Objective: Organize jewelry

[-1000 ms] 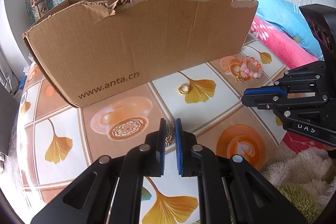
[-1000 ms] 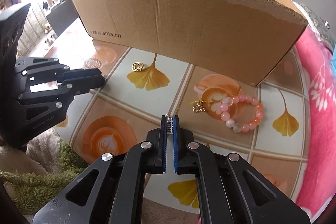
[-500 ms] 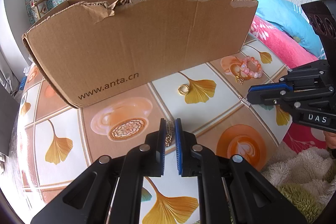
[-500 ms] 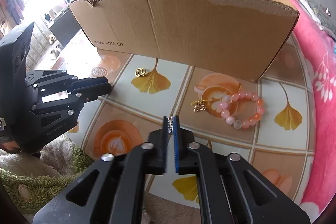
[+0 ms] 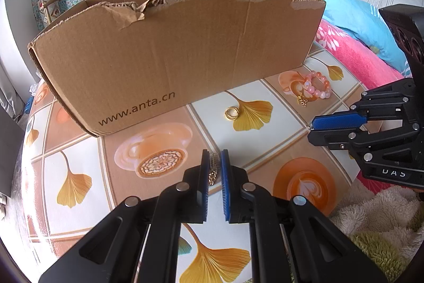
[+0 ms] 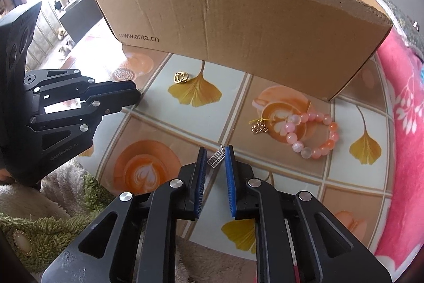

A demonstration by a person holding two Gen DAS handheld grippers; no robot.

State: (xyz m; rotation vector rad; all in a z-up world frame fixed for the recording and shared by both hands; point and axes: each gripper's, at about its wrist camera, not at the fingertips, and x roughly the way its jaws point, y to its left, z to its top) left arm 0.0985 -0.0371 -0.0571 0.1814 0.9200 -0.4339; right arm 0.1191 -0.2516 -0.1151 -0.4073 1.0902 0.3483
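A big open cardboard box [image 5: 185, 52] stands at the back of the table; it also shows in the right wrist view [image 6: 238, 25]. My left gripper [image 5: 215, 158] is shut on a gold chain [image 5: 212, 169] just above the table. My right gripper [image 6: 216, 154] has its jaws a little apart, with a small silver pendant [image 6: 217, 157] loose between them. Gold rings [image 5: 232, 113] lie in front of the box, also in the right wrist view [image 6: 181, 77]. A pink bead bracelet [image 6: 312, 135] with a gold charm [image 6: 259, 126] lies at the right.
The table [image 5: 148, 134] has a glossy cloth with ginkgo leaves and coffee cups. A pink blanket [image 6: 402, 123] lies along the right side. Fluffy green and cream fabric [image 6: 53, 216] lies at the near edge. A chair [image 5: 61, 1] stands behind the box.
My right gripper has opened a little, so the silver pendant now sits loose between its pads. It has also drawn back from the box. My left gripper has stayed shut on the chain.
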